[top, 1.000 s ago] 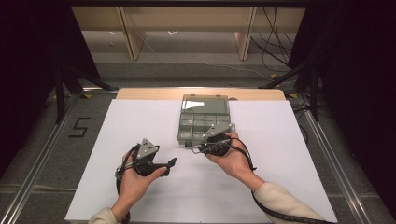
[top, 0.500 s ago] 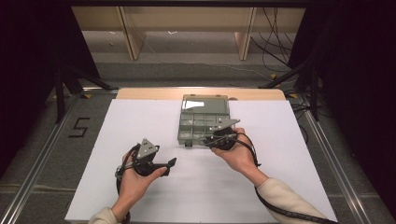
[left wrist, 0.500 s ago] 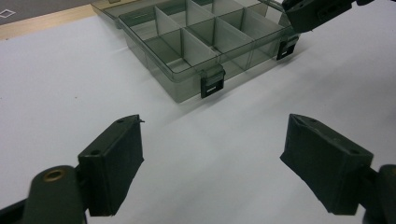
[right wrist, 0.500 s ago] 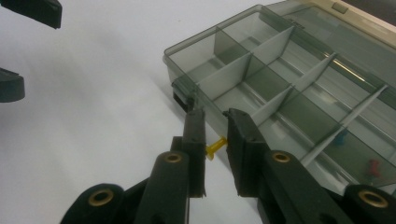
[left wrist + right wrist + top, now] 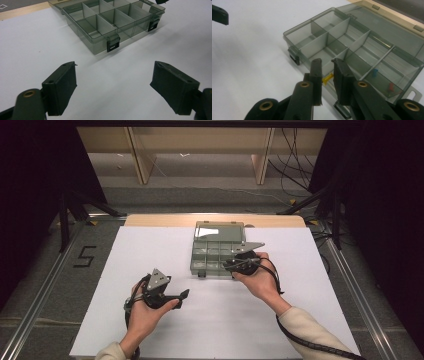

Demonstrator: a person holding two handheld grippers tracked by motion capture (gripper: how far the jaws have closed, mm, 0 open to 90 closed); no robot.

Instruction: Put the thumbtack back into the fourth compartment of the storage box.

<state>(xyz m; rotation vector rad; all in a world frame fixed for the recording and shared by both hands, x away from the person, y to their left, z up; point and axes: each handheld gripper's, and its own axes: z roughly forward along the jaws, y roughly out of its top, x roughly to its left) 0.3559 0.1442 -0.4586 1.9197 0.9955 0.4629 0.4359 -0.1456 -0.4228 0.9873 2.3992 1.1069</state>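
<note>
Presently the right gripper had its jaws drawn close around a small yellow pin, which sat crosswise between the two pads; the pin looked pinched rather than loose. Gripper hung just above the near edge of the open organizer box, tilted down toward the compartments, presumably so the pin could be dropped into one of them without fouling the dividers.

Pin: short, bright yellow plastic, pushpin-like; its point could not be made out. Beyond the gripper, in the box's far-right cell, lay a blue pin and a red pin, so sorting by compartment seemed the aim; most cells looked empty.

Box: smoky translucent plastic, gridded by thin dividers, lid laid flat behind, black latches on the front wall.

Left gripper hung released, jaws wide apart with nothing between, parked over the bare white counter well short of the box front, likely kept clear of the right hand's path.
</note>
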